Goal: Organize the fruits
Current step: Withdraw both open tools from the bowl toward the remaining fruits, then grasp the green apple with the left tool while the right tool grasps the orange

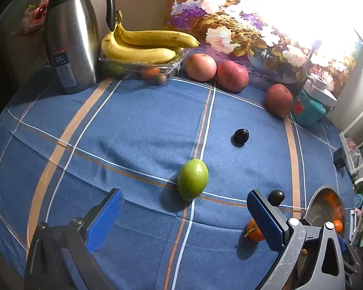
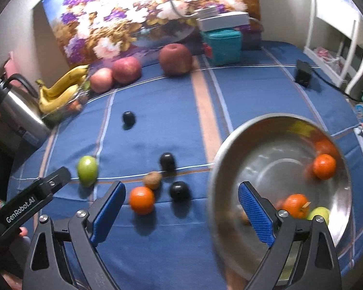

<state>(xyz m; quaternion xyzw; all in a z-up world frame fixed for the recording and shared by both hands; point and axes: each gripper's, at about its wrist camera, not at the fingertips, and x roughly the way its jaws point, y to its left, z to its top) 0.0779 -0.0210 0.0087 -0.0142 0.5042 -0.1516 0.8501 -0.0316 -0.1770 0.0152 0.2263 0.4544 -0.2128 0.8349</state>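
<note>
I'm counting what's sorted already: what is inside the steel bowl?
The steel bowl holds two oranges and a yellow-green fruit. The right gripper's finger covers part of the bottom, where something brownish shows.

Both wrist views look steeply down from close above the blue-clothed table (image 1: 138, 120), facing the floral picture (image 2: 123, 19); both share the green fruit (image 1: 192, 179) and apples.
</note>
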